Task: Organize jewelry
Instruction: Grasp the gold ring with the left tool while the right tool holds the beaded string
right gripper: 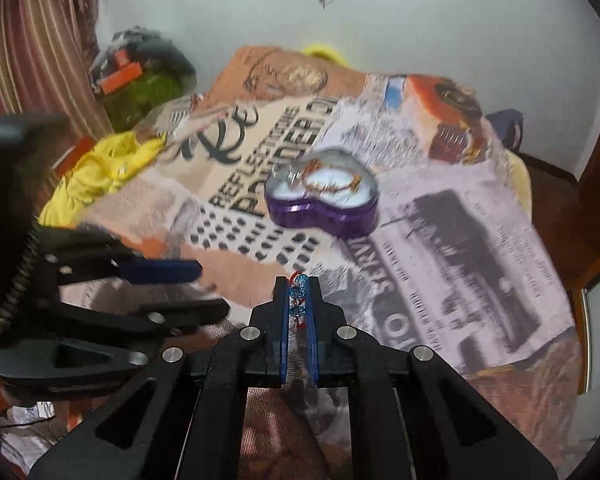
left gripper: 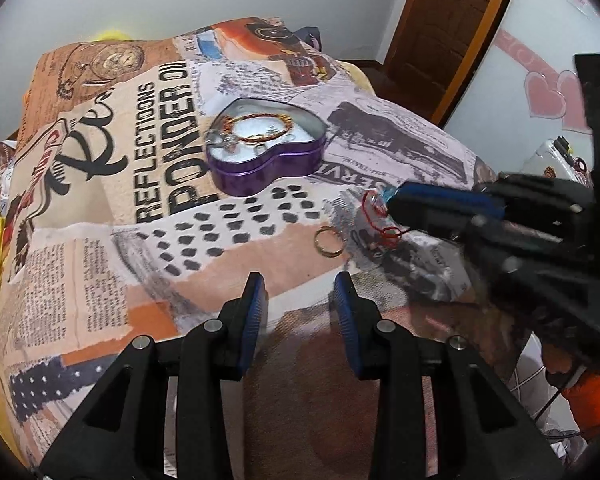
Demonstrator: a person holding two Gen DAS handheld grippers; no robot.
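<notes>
On the bedspread [left gripper: 100, 208], left view: left gripper [left gripper: 299, 294] gapes narrowly, empty; ring [left gripper: 327, 242] lies beyond; tin [left gripper: 266, 152] farther. Right view: right gripper [right gripper: 298, 298] pinches the red-thread bracelet [right gripper: 298, 304]. Loose thread may snag or slip out before reaching the tin [right gripper: 324, 204].

One heart tin [left gripper: 266, 152], one gold ring [left gripper: 327, 241], two bracelets [left gripper: 380, 216].

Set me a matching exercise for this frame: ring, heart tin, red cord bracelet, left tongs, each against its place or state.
Things:
1. ring
2. heart tin
3. red cord bracelet
4. left tongs

States:
A. clamped in the right tongs
B. open, nothing between them
C. loose on the blanket
D. open-topped, a beaded bracelet inside

Pairs: 1-C, 2-D, 3-A, 4-B
</notes>
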